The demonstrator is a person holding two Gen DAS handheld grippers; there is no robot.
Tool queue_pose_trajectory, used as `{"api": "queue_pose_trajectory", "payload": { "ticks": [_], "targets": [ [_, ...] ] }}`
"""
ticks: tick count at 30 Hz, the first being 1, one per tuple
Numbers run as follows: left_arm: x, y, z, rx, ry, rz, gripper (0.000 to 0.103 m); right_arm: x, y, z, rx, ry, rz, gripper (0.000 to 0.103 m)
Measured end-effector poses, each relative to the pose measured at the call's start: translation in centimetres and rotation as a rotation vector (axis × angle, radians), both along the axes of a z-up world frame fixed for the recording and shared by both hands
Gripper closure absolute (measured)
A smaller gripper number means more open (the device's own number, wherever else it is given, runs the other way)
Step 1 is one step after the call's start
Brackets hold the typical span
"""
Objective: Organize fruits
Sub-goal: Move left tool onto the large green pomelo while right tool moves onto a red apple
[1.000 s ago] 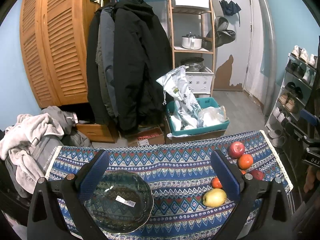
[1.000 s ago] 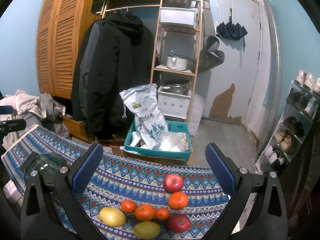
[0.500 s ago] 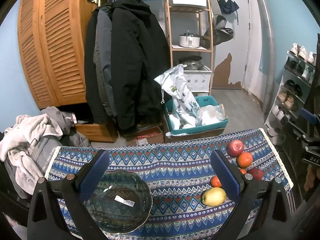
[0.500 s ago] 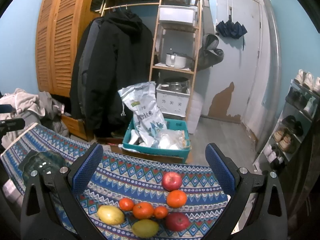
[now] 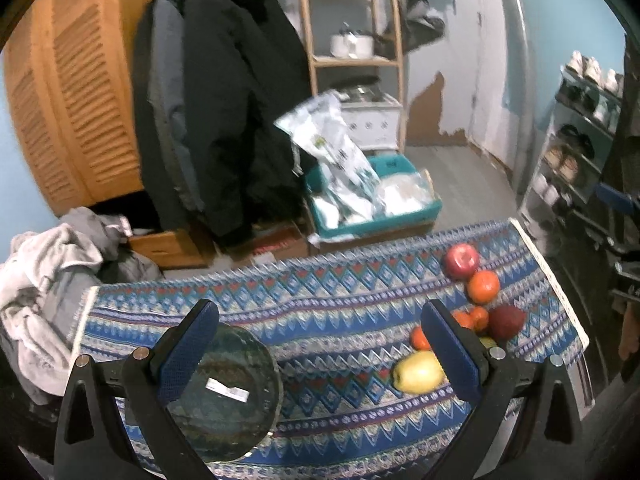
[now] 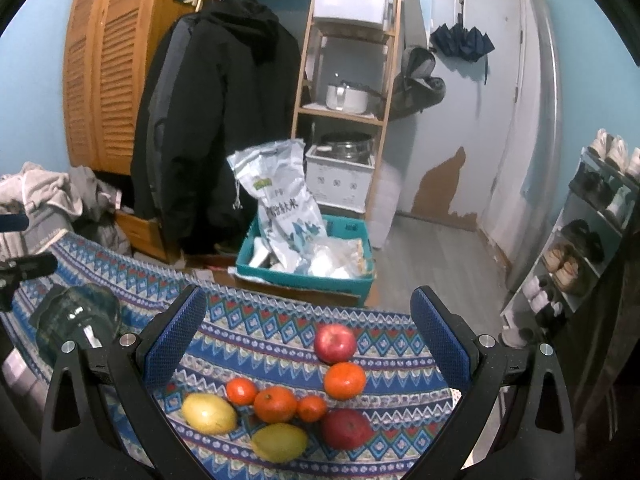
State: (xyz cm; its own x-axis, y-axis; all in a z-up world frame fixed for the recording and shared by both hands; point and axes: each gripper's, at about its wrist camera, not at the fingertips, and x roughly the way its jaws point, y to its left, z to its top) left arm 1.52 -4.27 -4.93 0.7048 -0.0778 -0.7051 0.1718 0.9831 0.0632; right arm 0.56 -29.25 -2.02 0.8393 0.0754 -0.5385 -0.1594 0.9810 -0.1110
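A cluster of fruit lies on the patterned tablecloth (image 6: 256,320): a red apple (image 6: 335,344), a large orange (image 6: 345,381), a dark red apple (image 6: 346,429), two yellow fruits (image 6: 209,413) (image 6: 279,442) and several small oranges (image 6: 275,403). My right gripper (image 6: 308,348) is open above the fruit. A dark glass bowl (image 5: 224,392) with a white label sits at the table's left; it also shows in the right wrist view (image 6: 76,320). My left gripper (image 5: 320,356) is open, its left finger over the bowl. The fruit shows in the left wrist view too, with the red apple (image 5: 461,261) and a yellow fruit (image 5: 418,371).
Beyond the table's far edge stand a teal bin (image 6: 308,268) with bags, a wooden shelf (image 6: 344,80) with pots, hanging black coats (image 6: 216,120) and a louvred wardrobe (image 6: 108,64). A shoe rack (image 6: 592,232) is at the right, a clothes pile (image 5: 44,280) at the left.
My left gripper has tilted and moved nearer the table, so the bowl and fruit sit higher in its view. My right gripper has come a little closer to the fruit.
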Motion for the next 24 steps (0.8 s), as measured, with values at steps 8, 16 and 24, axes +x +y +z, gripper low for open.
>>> {"api": "queue_pose_trajectory", "payload": {
  "ticks": [8, 16, 24],
  "targets": [
    [1.4, -3.3, -5.0, 0.055, 0.126, -0.064, 0.001, 1.3, -2.2, -2.8, -0.020, 0.106, -0.058, 0.003],
    [2.5, -5.5, -7.9, 0.039, 0.211, -0.115, 0.001, 2.9, -5.3, -7.7, 0.015, 0.302, -0.110, 0.003],
    [3.8, -7.7, -11.9, 0.036, 0.323, -0.153, 0.001, 3.6, -7.0, -12.2, -0.005, 0.443, -0.141, 0.003]
  ]
}}
